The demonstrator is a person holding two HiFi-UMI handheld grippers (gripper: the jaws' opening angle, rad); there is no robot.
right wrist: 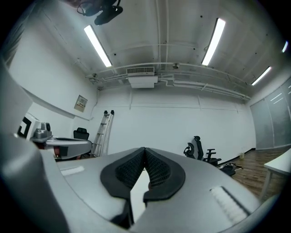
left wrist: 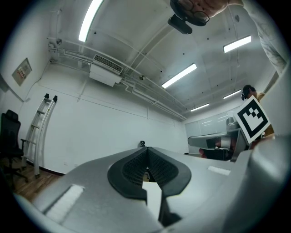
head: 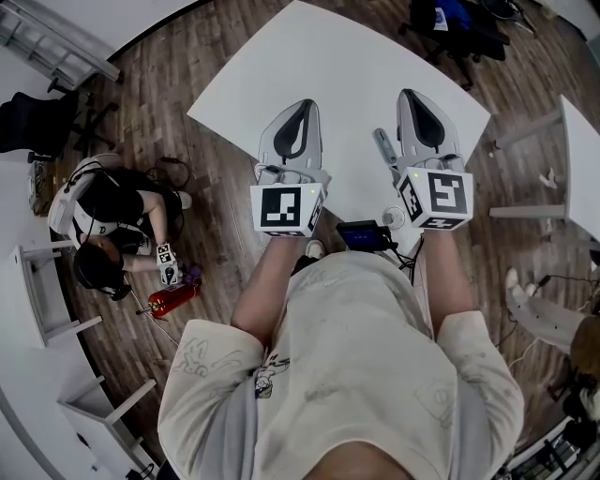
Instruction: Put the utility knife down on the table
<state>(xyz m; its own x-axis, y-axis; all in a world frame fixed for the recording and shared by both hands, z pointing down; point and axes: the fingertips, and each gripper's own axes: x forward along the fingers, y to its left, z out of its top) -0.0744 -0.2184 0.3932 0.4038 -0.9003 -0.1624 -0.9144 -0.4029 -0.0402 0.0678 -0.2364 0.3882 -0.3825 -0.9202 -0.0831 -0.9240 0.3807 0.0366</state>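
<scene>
A grey utility knife point(head: 385, 152) lies on the white table point(head: 347, 66), just left of my right gripper point(head: 412, 94). That gripper hovers above the table, pointing away from me, shut with nothing between its black pads point(right wrist: 157, 170). In the right gripper view its tips point(right wrist: 144, 149) meet against the far wall. My left gripper point(head: 302, 105) is held beside it, to the knife's left, also over the table. Its jaws meet at the tip point(left wrist: 146, 149) and hold nothing. The knife shows in neither gripper view.
A black device point(head: 364, 234) sits at the table's near edge. A person point(head: 108, 225) crouches on the wooden floor at left beside a red object point(head: 172, 299). Office chairs point(head: 459, 23) stand beyond the table, another table point(head: 583, 159) at right. A ladder point(left wrist: 38, 132) leans on the wall.
</scene>
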